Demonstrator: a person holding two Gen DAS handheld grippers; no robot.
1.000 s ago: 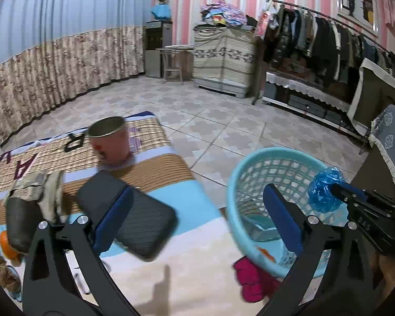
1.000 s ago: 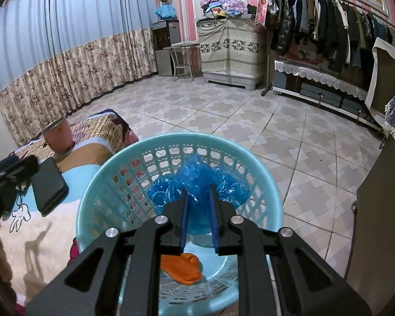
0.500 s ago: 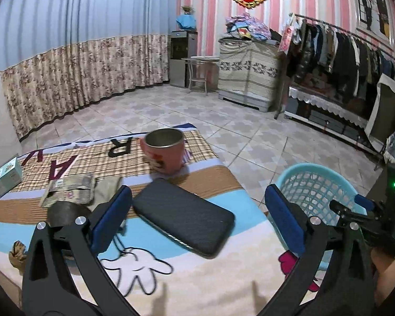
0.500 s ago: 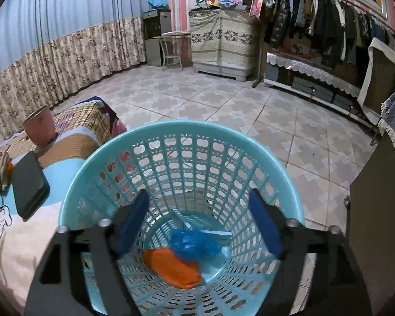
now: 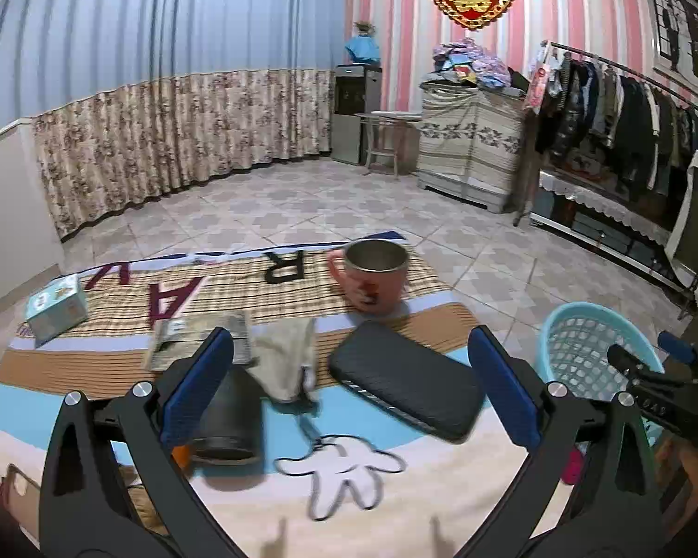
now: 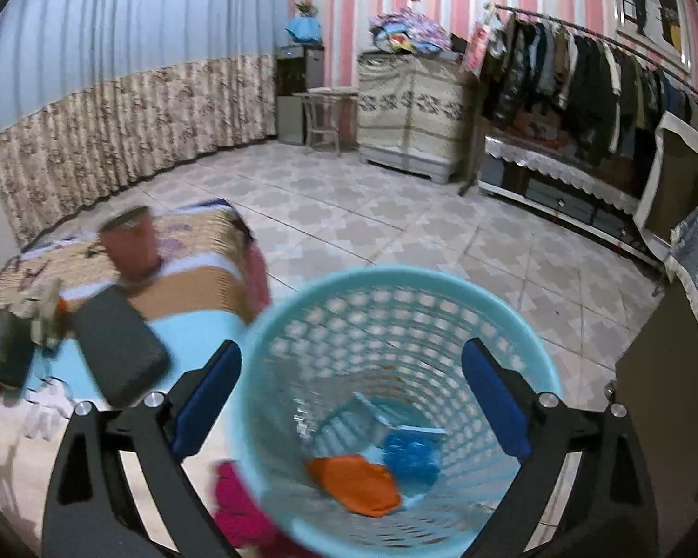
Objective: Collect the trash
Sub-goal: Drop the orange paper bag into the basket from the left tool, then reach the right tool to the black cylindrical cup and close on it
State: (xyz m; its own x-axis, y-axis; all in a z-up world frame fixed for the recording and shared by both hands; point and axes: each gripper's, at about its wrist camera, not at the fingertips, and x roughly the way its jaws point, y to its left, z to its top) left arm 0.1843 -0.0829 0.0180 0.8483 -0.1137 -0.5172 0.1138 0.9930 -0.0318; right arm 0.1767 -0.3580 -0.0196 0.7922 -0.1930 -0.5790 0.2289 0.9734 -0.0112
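Right claw (image 6: pixel 346 400) opening, empty, above basket (image 6: pixel 302 307); blue bag (image 6: pixel 412 458) visible only there; left claw (image 5: pixel 344 390) wide.

On the blanket before me: one pink mug (image 5: pixel 374 281), one black case (image 5: pixel 407 383), one dark cylinder (image 5: pixel 230 411), one small box (image 5: pixel 57 309). One blue basket (image 6: pixel 395 400) holds two scraps, one orange piece (image 6: pixel 356 483) and one blue piece (image 6: pixel 412 455).

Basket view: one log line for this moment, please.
right tool: opening, empty | basket: blue bag, orange scrap inside | left tool: open, empty
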